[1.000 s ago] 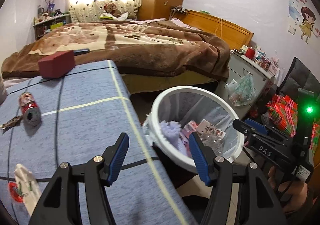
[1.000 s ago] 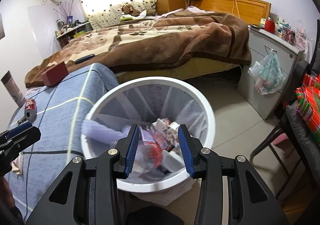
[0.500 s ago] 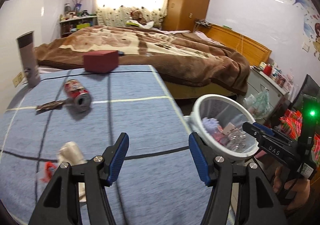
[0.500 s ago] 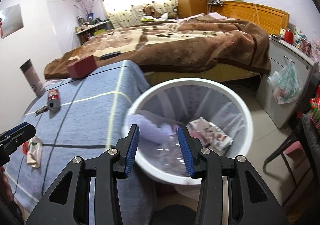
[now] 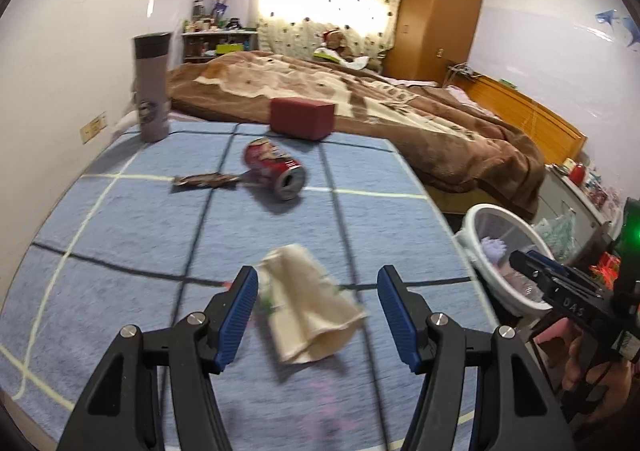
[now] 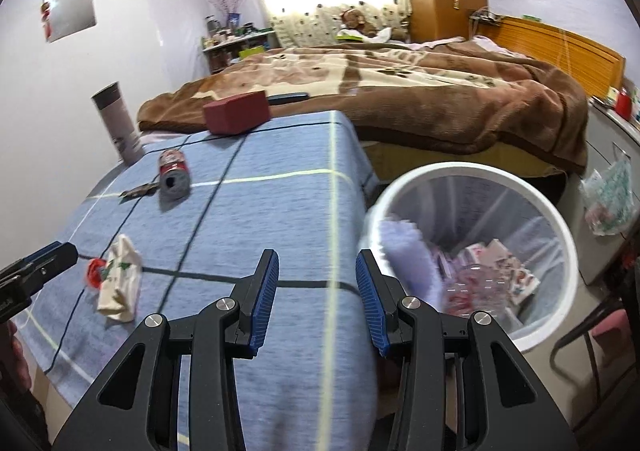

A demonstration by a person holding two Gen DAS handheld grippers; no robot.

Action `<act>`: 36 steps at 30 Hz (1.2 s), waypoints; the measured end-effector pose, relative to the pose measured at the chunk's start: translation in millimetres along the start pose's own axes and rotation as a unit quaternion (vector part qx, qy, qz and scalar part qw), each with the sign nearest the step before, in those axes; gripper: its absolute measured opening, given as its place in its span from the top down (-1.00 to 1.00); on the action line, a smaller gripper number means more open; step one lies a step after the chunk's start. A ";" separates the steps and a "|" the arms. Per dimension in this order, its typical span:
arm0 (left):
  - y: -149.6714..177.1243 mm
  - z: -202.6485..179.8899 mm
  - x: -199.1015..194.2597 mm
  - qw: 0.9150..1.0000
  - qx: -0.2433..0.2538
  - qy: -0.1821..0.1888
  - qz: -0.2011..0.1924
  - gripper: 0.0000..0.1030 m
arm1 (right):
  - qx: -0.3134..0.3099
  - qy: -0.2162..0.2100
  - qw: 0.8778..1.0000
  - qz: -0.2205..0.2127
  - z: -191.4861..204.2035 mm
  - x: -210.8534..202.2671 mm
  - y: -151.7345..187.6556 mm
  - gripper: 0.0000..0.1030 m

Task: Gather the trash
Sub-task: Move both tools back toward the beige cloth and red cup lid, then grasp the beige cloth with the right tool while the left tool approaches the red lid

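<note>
Swung away from the white round plastic bin at frame right, the left hand-held gripper hangs open over the crumpled cream wrapper on the blue checked tabletop, while the right hand-held gripper gapes empty.

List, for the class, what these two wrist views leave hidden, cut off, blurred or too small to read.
- Crumpled wrapper, left wrist view: motion blur hides its print.
- Can, both views: label too blurred to read.
- Bin contents, right wrist view: blurred; the rim hides the lower layers.
- Flat dark scrap beside the can: too small to identify.
- Left gripper: fingers apart, but their height above the wrapper cannot be judged.
</note>
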State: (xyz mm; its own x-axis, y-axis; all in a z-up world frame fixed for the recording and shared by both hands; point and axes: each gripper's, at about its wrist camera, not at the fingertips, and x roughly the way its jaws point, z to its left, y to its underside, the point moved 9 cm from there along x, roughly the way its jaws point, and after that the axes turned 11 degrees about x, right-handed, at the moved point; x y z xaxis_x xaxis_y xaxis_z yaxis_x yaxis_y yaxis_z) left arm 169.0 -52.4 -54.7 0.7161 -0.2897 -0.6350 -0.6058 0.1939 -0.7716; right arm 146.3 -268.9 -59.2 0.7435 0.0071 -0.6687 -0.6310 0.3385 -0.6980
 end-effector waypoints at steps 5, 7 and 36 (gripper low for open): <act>15.7 32.2 -6.8 1.000 -0.023 -0.019 0.007 -0.25 | -0.018 -0.024 0.999 0.020 26.5 7.5 13.4 0.19; 21.9 43.8 -9.2 0.999 -0.031 -0.025 0.010 -0.25 | -0.023 -0.035 0.999 0.025 37.5 8.4 16.8 0.19; 48.9 81.2 5.2 0.998 -0.047 0.022 0.035 -0.26 | -0.102 -0.116 0.980 0.124 147.3 43.7 69.6 0.31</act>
State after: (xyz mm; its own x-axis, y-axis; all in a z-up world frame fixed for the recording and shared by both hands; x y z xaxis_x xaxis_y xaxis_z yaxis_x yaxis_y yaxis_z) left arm 171.2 31.7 -98.7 0.6564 -0.3194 -0.6835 -0.6855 0.1260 -0.7171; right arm 167.5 -106.4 -99.3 0.5773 0.2877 -0.7641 -0.8120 0.1041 -0.5743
